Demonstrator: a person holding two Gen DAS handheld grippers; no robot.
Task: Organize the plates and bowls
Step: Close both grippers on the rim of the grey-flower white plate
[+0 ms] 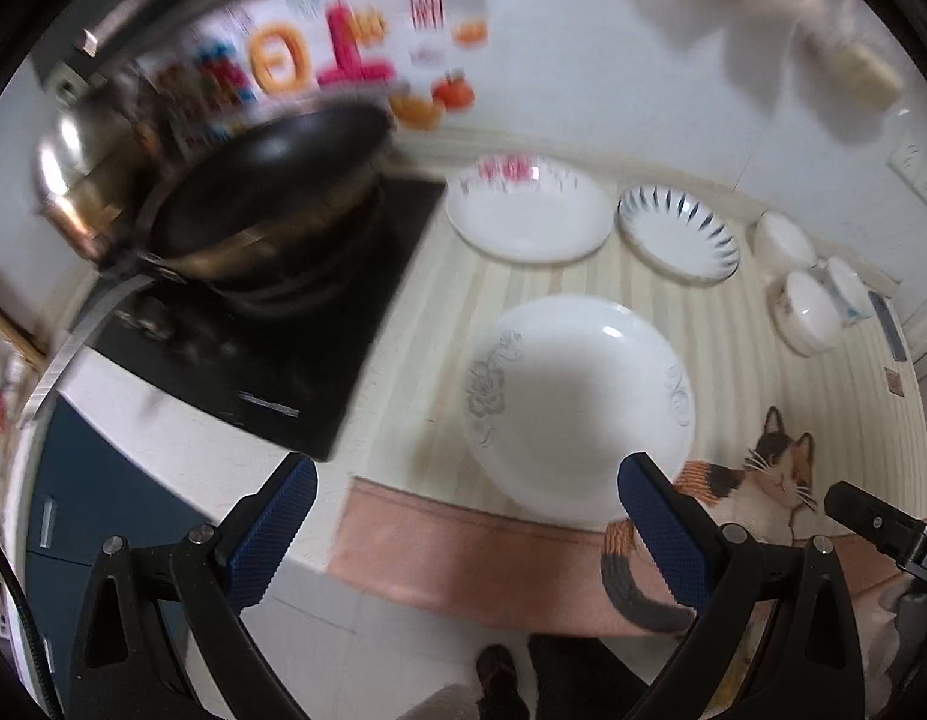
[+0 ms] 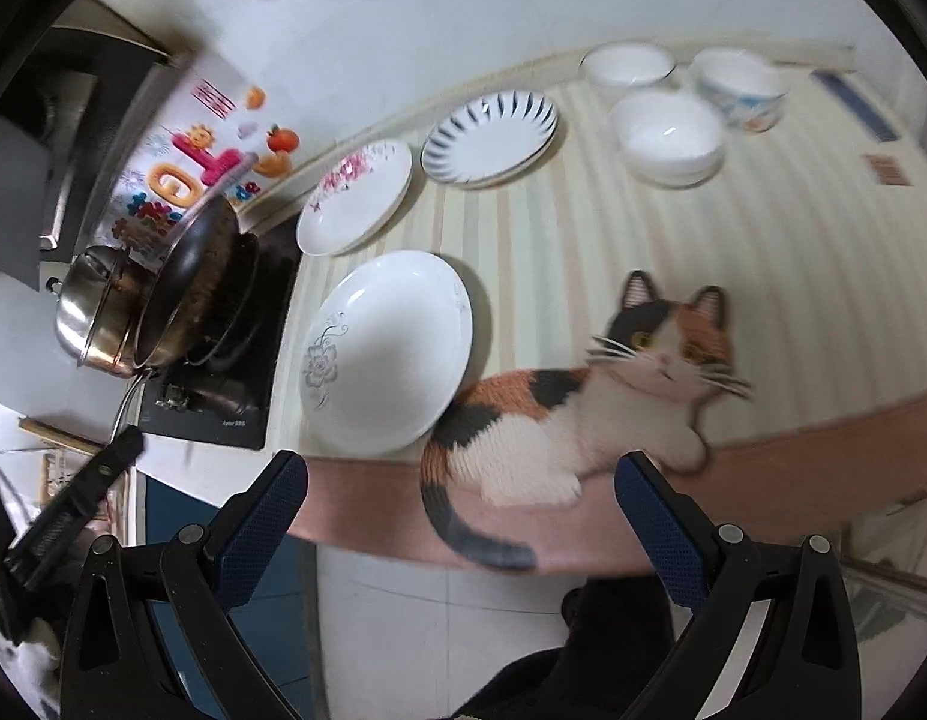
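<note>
Three plates lie on a striped mat (image 1: 733,360). A white plate with a grey flower (image 1: 577,408) is nearest; it also shows in the right wrist view (image 2: 388,354). Behind it lie a pink-flowered plate (image 1: 526,213) (image 2: 355,195) and a blue-striped plate (image 1: 676,234) (image 2: 490,138). Three white bowls (image 1: 808,312) (image 2: 667,135) stand at the back right. My left gripper (image 1: 466,495) is open and empty, just in front of the grey-flower plate. My right gripper (image 2: 460,489) is open and empty, above the mat's front edge.
A black pan (image 1: 265,204) (image 2: 190,276) sits on a black cooktop (image 1: 271,360), with a steel pot (image 2: 97,312) beside it. The mat (image 2: 793,240) bears a calico cat picture (image 2: 583,408). The counter's front edge drops to a tiled floor (image 2: 403,630).
</note>
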